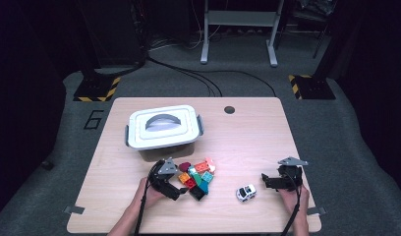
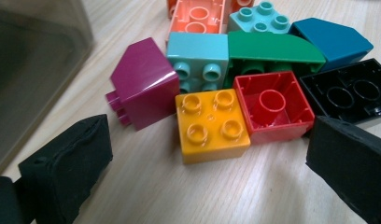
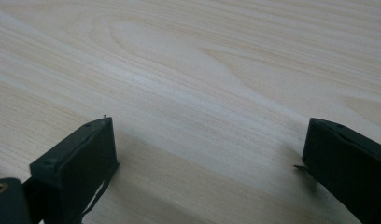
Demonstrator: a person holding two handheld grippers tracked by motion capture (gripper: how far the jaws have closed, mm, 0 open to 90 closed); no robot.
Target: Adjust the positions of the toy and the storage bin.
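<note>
Several toy bricks (image 1: pixel 197 178) lie heaped together on the wooden table (image 1: pixel 247 132), a little left of the middle of its near edge, and our left gripper (image 1: pixel 180 191) sits right at the pile's near-left side. In the left gripper view we see its jaws spread wide with nothing between them but bare wood, the yellow brick (image 2: pixel 211 123) just ahead of the gap. Touching that one on its right is a red brick (image 2: pixel 275 106) lying hollow side up, and beyond that a black brick (image 2: pixel 354 93), also underside up, which reaches right to the right-hand jaw. A magenta brick (image 2: pixel 144 81) lies on its side at the yellow one's left. Behind these we find a light teal brick (image 2: pixel 198 56), a green curved piece (image 2: pixel 272 49), a dark blue sloped piece (image 2: pixel 333 42) and a salmon brick (image 2: pixel 200 16).

A small white toy car (image 1: pixel 245 192) stands apart from the heap, nearer the table's near edge, between the pile and our right gripper (image 1: pixel 265 182). That gripper rests low near the near right corner, jaws held well apart over bare wood. Towards the far left corner stands a lidded white box (image 1: pixel 162 127); its contents we cannot quite make out.
</note>
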